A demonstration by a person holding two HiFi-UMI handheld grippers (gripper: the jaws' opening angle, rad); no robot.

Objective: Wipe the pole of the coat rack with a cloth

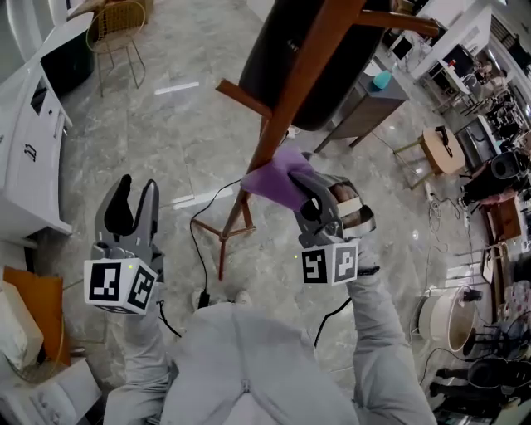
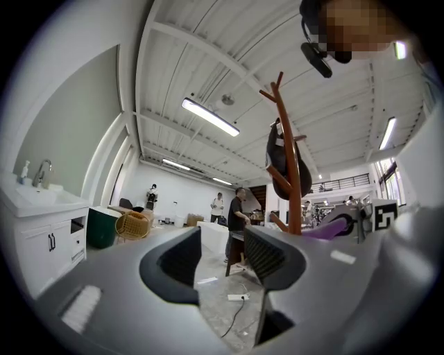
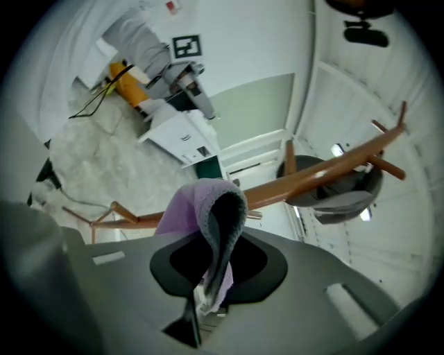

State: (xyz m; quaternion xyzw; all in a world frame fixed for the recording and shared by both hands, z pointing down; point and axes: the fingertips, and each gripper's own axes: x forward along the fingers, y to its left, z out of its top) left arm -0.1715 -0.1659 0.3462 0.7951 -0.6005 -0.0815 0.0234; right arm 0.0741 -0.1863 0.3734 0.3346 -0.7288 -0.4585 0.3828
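Observation:
The brown wooden coat rack pole (image 1: 286, 100) rises toward the head camera, a dark bag (image 1: 319, 75) hanging on its upper part. My right gripper (image 1: 309, 192) is shut on a purple cloth (image 1: 278, 178) that presses against the pole's right side. In the right gripper view the cloth (image 3: 201, 208) drapes over the jaws, with the pole (image 3: 312, 182) just behind it. My left gripper (image 1: 133, 207) hangs open and empty at the left, away from the rack. The left gripper view shows the pole (image 2: 291, 173) and the cloth (image 2: 326, 229) to its right.
The rack's splayed legs (image 1: 236, 220) and a black cable (image 1: 199, 241) lie on the marble floor. A white cabinet (image 1: 29, 141) stands at left, a wicker chair (image 1: 116, 25) at the back, tables (image 1: 444, 149) and stools at right. Several people (image 2: 236, 208) stand far off.

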